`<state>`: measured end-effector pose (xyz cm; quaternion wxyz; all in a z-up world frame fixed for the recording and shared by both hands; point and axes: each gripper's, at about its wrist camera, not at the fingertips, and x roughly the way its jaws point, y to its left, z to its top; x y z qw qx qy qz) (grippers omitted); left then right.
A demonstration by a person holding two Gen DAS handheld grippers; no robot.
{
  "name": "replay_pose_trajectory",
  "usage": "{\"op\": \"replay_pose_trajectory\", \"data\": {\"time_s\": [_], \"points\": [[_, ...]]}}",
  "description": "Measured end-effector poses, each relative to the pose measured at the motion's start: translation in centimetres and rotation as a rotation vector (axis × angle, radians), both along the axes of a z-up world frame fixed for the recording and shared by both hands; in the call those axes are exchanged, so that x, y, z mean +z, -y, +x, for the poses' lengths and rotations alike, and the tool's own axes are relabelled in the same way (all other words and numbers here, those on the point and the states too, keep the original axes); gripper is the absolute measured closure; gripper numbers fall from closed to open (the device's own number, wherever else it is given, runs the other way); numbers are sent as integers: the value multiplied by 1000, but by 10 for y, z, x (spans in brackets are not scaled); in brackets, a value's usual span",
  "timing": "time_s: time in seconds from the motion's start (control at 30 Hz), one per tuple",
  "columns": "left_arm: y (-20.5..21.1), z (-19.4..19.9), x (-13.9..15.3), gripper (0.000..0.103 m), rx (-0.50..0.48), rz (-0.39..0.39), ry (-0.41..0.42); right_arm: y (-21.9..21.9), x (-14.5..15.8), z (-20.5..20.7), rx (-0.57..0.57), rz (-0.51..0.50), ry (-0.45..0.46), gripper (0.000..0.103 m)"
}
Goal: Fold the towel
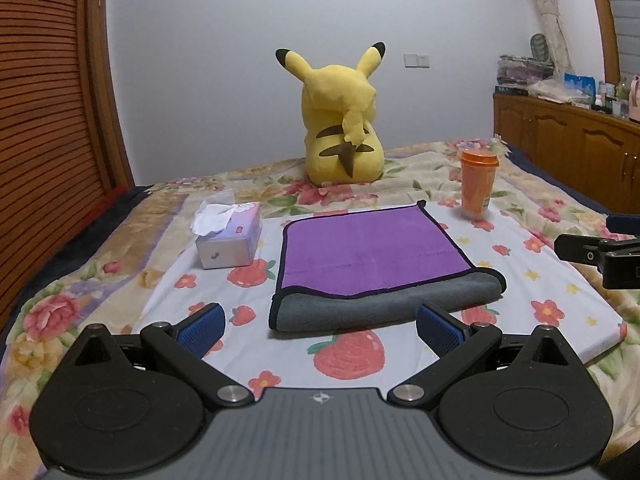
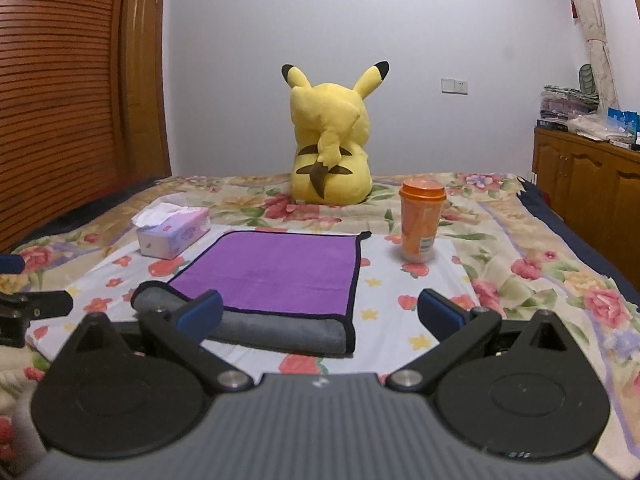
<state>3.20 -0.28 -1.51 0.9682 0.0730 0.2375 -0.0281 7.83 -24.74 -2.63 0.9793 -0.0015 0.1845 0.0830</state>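
Note:
A purple towel (image 1: 372, 250) with black trim and a grey underside lies folded on the strawberry-print cloth (image 1: 532, 280), its grey fold at the near edge. It also shows in the right wrist view (image 2: 276, 276). My left gripper (image 1: 322, 328) is open and empty, hovering just short of the towel's near edge. My right gripper (image 2: 320, 312) is open and empty, near the towel's near right corner. The right gripper shows at the right edge of the left wrist view (image 1: 600, 254). The left gripper shows at the left edge of the right wrist view (image 2: 28, 312).
A tissue box (image 1: 230, 236) stands left of the towel. An orange cup (image 1: 478, 184) stands at its far right. A yellow plush toy (image 1: 342, 128) sits behind on the floral bedspread (image 1: 72, 300). A wooden wardrobe (image 1: 48, 112) is left, a wooden cabinet (image 1: 576, 144) right.

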Motion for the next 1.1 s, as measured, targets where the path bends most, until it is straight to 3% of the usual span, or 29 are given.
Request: {"op": "replay_pose_trajectory", "data": {"time_s": [0.63,0.83,0.9,0.97,1.1], "points": [[-6,43,-11,0,-47,-13,-89,-5,-9,39,110,6,-74,0],[-10,58,-16,4,-46,-25,-129,-6,-15,53,127,0,-95,1],[-11,63,-18,5,-47,-24,-132,-6,-17,57,134,1,-101,7],[-13,69,-19,7,-49,-25,-140,-6,-18,61,140,3,-112,12],[-20,82,-23,17,-48,-44,-168,-6,-21,70,148,7,-129,12]]}}
